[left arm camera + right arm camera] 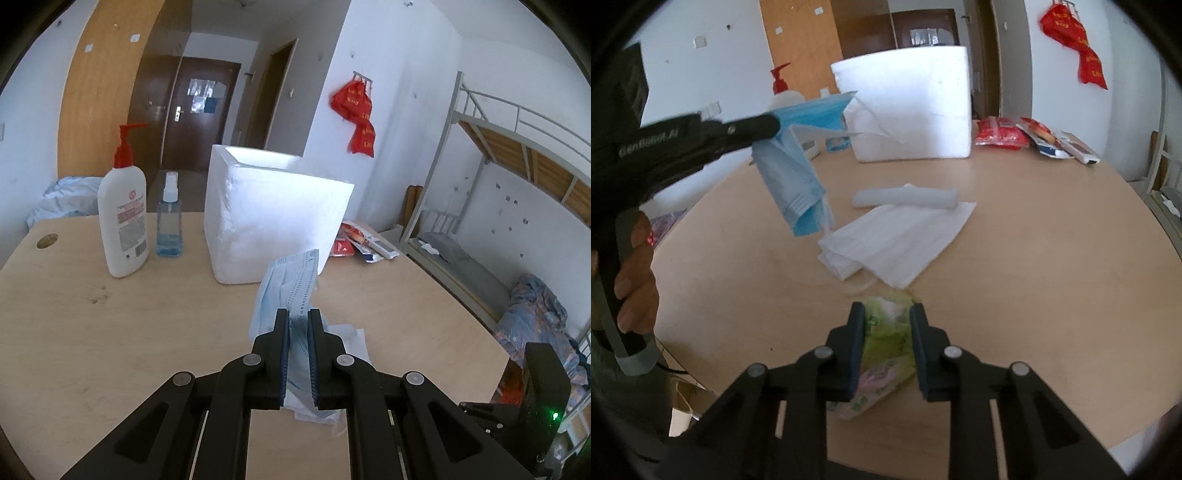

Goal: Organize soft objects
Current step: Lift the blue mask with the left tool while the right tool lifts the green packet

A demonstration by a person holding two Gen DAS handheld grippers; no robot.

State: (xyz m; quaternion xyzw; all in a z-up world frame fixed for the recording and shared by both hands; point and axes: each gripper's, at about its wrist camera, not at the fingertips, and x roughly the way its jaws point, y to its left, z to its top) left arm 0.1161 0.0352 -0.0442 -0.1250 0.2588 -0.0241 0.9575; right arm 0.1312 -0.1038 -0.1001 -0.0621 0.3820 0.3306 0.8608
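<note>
My left gripper (pixel 298 314) is shut on a blue face mask (pixel 295 273), which sticks up out of the jaws in front of a white foam box (pixel 273 214). From the right wrist view the left gripper (pixel 774 125) holds the mask (pixel 798 184) hanging above the table. My right gripper (pixel 887 308) is low over the table with a green tissue pack (pixel 886 332) filling the gap between its pads. Beyond it lie a stack of white masks (pixel 897 240) and a white gauze roll (pixel 905 195). The foam box (pixel 912 110) stands behind them.
A white pump bottle with a red top (pixel 123 221) and a blue spray bottle (pixel 169 221) stand left of the box. Red snack packets (pixel 1001 136) lie at the table's far right. A metal bunk bed (pixel 480 184) stands past the right edge. A hand (pixel 635 280) grips the left tool.
</note>
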